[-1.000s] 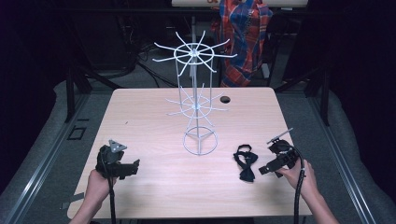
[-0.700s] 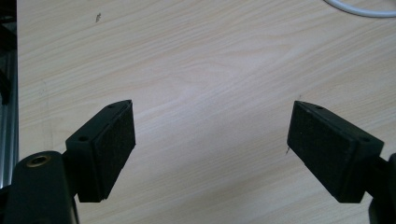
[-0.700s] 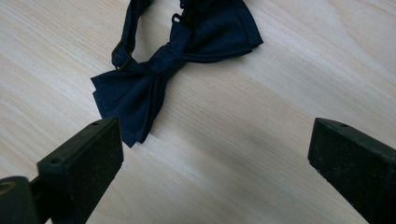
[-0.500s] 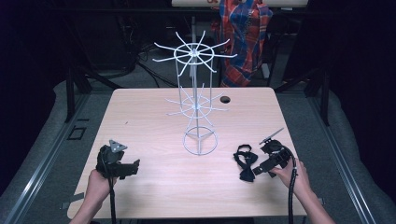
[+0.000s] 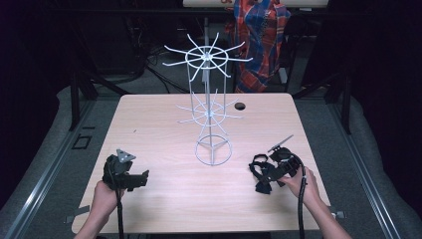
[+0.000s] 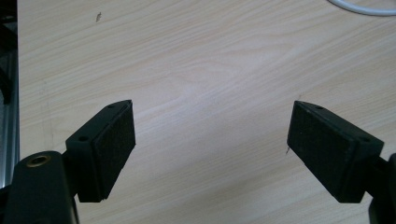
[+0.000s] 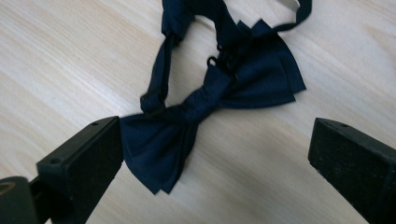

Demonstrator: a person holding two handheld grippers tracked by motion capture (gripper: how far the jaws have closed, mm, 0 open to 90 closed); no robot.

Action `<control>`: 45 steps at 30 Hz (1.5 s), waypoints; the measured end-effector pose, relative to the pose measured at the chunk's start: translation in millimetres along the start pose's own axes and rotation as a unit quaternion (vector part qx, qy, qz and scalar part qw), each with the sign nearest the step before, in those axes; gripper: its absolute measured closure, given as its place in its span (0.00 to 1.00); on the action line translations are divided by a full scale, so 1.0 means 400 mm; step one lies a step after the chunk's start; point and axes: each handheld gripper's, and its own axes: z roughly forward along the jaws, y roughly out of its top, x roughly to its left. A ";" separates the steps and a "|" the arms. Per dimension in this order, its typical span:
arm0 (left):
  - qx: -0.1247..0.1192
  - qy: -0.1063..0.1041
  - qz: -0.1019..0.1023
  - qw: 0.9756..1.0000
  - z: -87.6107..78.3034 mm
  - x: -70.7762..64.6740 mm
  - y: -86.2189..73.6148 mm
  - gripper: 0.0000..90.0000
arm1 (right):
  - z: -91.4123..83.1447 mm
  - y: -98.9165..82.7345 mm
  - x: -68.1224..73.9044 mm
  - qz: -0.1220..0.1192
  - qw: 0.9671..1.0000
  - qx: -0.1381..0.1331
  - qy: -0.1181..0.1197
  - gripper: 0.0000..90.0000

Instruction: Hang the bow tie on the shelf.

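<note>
Dark navy fabric bow tie with thin neck strap [image 7: 219, 100] lying flat on the pale wood-grain bench [image 5: 164, 134], at the near right, well right of the white wire carousel rack with radiating hooks [image 5: 209, 107] standing mid-bench. Right tool [image 7: 217, 154] released, jaws spread wide and poised just above the bow tie, one wing of the bow touching or just beside the left jaw pad, the knot lying between the jaws but nearer the left one. Left tool [image 6: 210, 135] likewise released, jaws wide apart over bare wood at the near left, grasping nothing, with a sliver of the rack's white base ring at the far edge of its view. Likely risks from here: closing off-centre and pinching a single wing layer rather than the knot, letting the limp fabric slide out on lifting; catching the loose strap and small metal hook [image 7: 212, 60] so the tie dangles and twists; pressing pads into the bench before closing, dragging the fabric instead of gathering it. Round dark hole [image 5: 240, 106] in the far bench, well clear.
</note>
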 end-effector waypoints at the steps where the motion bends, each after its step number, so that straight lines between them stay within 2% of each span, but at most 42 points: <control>1: 0.000 0.000 0.000 1.000 0.000 0.000 0.000 0.17 | -0.001 0.007 0.000 -0.011 1.000 0.008 -0.002 0.05; 4: 0.000 0.001 0.000 1.000 0.000 0.000 0.000 0.17 | 0.003 0.013 0.001 -0.013 1.000 0.006 -0.001 0.05; 5: 0.001 0.001 0.000 1.000 0.000 0.001 0.000 0.17 | 0.006 0.019 0.003 -0.010 1.000 0.012 -0.005 0.09; 8: 0.002 0.001 0.001 1.000 0.001 0.001 0.000 0.17 | 0.012 0.021 0.001 -0.005 1.000 -0.002 -0.006 0.14; 10: 0.002 0.001 0.000 1.000 0.001 0.001 0.000 0.17 | 0.010 0.025 -0.001 0.001 1.000 0.004 -0.004 0.16; 12: 0.001 0.002 0.001 1.000 0.001 0.000 0.000 0.17 | 0.013 0.029 -0.001 0.007 1.000 -0.008 0.001 0.18; 16: 0.002 0.002 0.001 1.000 0.001 0.002 0.000 0.17 | 0.017 0.036 0.009 0.016 1.000 -0.011 0.004 0.22; 19: 0.002 0.002 0.002 1.000 0.001 0.002 0.000 0.17 | 0.023 0.040 0.017 0.010 1.000 0.004 -0.010 0.27; 22: 0.002 0.002 0.002 1.000 0.000 0.002 0.000 0.17 | 0.031 0.041 0.021 0.005 1.000 0.015 -0.014 0.32; 27: 0.001 0.001 0.002 1.000 -0.001 0.003 -0.001 0.17 | 0.038 0.037 0.020 0.006 1.000 0.014 -0.022 0.39; 34: -0.001 0.001 0.001 1.000 -0.002 0.002 -0.001 0.17 | 0.038 0.035 0.019 -0.015 0.999 0.027 -0.043 0.51; 35: -0.001 0.001 0.001 1.000 -0.002 0.002 -0.001 0.17 | 0.045 0.032 0.022 -0.006 0.999 0.014 -0.046 0.53; 38: -0.001 0.000 0.001 1.000 -0.002 0.002 -0.001 0.17 | 0.042 0.036 0.019 -0.033 0.997 0.048 -0.060 0.58; 39: -0.001 0.000 0.001 1.000 -0.002 0.002 -0.001 0.17 | 0.052 0.030 0.023 -0.020 0.998 0.027 -0.059 0.60; 40: -0.001 0.000 0.001 1.000 -0.002 0.002 -0.001 0.17 | 0.047 0.033 0.023 -0.031 0.997 0.039 -0.064 0.62; 45: -0.001 0.000 0.001 1.000 -0.002 0.002 -0.001 0.17 | 0.043 0.035 0.027 -0.044 0.995 0.046 -0.072 0.71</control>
